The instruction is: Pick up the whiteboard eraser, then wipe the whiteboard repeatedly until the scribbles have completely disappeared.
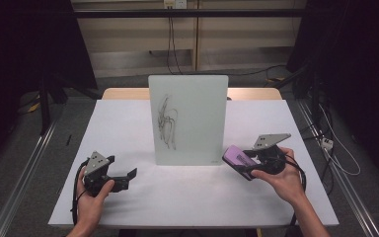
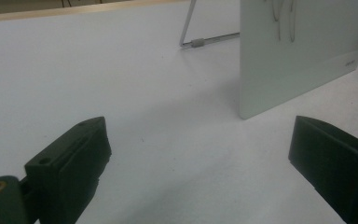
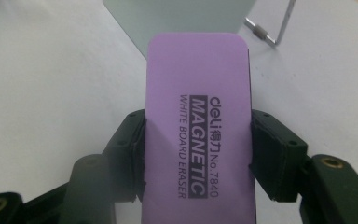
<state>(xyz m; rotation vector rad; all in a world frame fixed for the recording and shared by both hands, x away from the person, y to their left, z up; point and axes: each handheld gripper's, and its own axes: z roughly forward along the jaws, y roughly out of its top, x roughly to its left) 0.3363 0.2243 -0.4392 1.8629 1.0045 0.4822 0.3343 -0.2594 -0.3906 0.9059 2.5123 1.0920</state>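
Eraser [image 3: 198, 126]: purple face, black print, "MAGNETIC" in purple letters on a black bar. Whiteboard [image 1: 188, 118]: pale grey-white, thin dark scribble lines on its left half, small grey logo at the near right corner; stand wire behind it silver. Desk [image 1: 128, 123]: white top, light wood strip along the far edge. Both claws, left [image 2: 200, 158] and right [image 3: 198, 158]: matte black, brass-coloured screw inserts; grey three-cornered plates on top.

Both forearms bare, no sleeves. Left hand-held gripper [image 1: 128, 175]: matte black body, blocky black jaws, grey three-cornered plate with small dark holes on top, black cable looping off beside the wrist. Right hand-held gripper [image 1: 242, 160]: same black build, grey plate, black cable, brass-coloured screw inserts near jaw bases.
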